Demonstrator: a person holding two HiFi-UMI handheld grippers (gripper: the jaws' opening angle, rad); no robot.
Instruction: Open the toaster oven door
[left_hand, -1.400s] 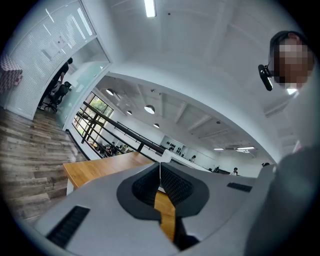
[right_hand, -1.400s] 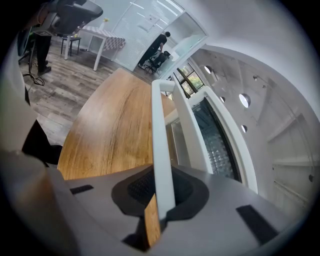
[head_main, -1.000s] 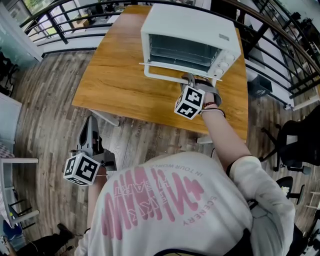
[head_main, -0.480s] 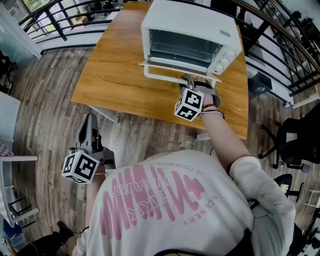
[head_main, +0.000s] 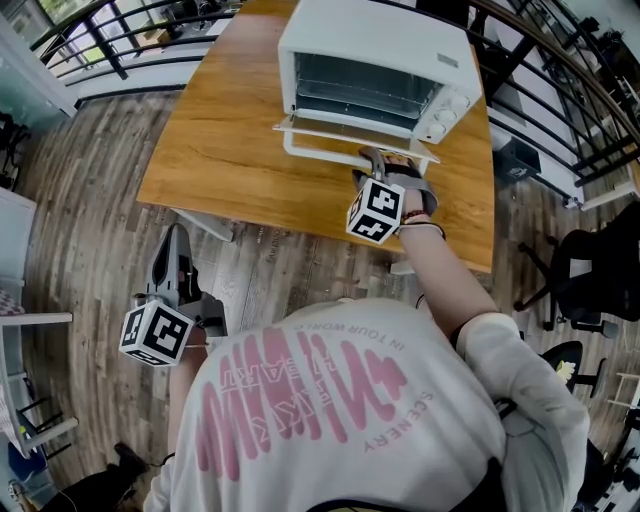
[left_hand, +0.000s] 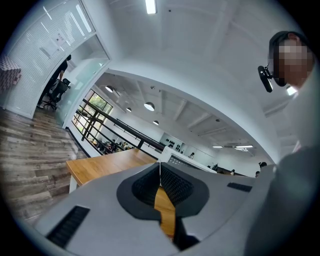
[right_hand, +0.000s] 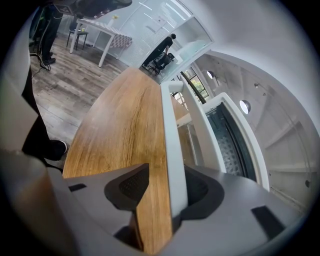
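The right gripper (head_main: 376, 160) is letting go: its jaws have just been opening, and the white bar handle (right_hand: 172, 150) of the white box-shaped toaster oven (head_main: 375, 45) is sitting between them, against one pad and clear of the other. The oven's door (head_main: 355, 135) is lying lowered over the wooden table (head_main: 220, 130).

If the jaws are drawing back while a pad is catching the bar, the oven could slide forward.

The head view is showing how far the door is lowered. Only the right gripper view is showing the gap. The left gripper (left_hand: 160, 167), jaws closed on nothing, is idling far from the oven.
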